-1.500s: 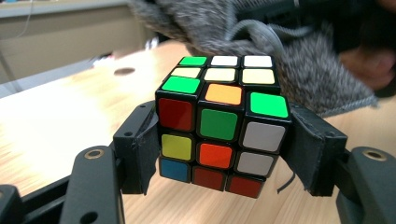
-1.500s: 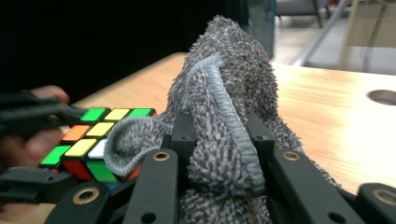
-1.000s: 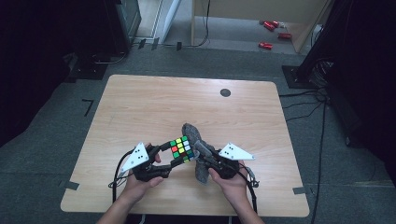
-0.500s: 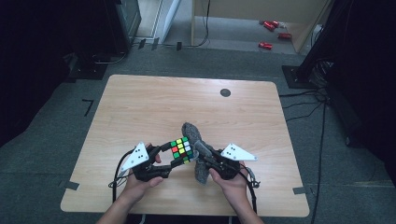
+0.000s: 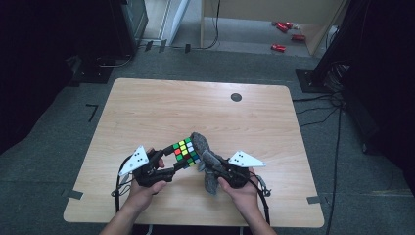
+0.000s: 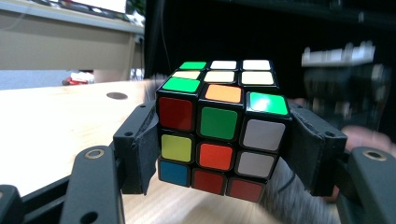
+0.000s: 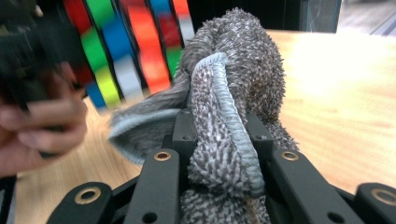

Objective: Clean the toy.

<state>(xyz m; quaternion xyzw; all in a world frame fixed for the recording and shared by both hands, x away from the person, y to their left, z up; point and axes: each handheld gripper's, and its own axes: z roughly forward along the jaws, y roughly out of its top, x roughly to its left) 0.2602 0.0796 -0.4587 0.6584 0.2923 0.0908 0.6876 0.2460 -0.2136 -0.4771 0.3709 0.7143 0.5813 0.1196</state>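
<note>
Left claw (image 5: 182, 157) clamps the puzzle cube (image 5: 185, 151) between both jaws, lifted off the desk (image 5: 161, 105). Right claw (image 5: 211, 164) pinches the grey cloth (image 5: 203, 147), bunched just right of the cube and touching its side, above the desk's near middle.

A pale wooden surface (image 5: 147, 112) stands on grey carpet floor (image 5: 58, 127). Red cans (image 5: 286, 34) lie beside a wooden cabinet (image 5: 274, 12); dark shadows flank both sides.
</note>
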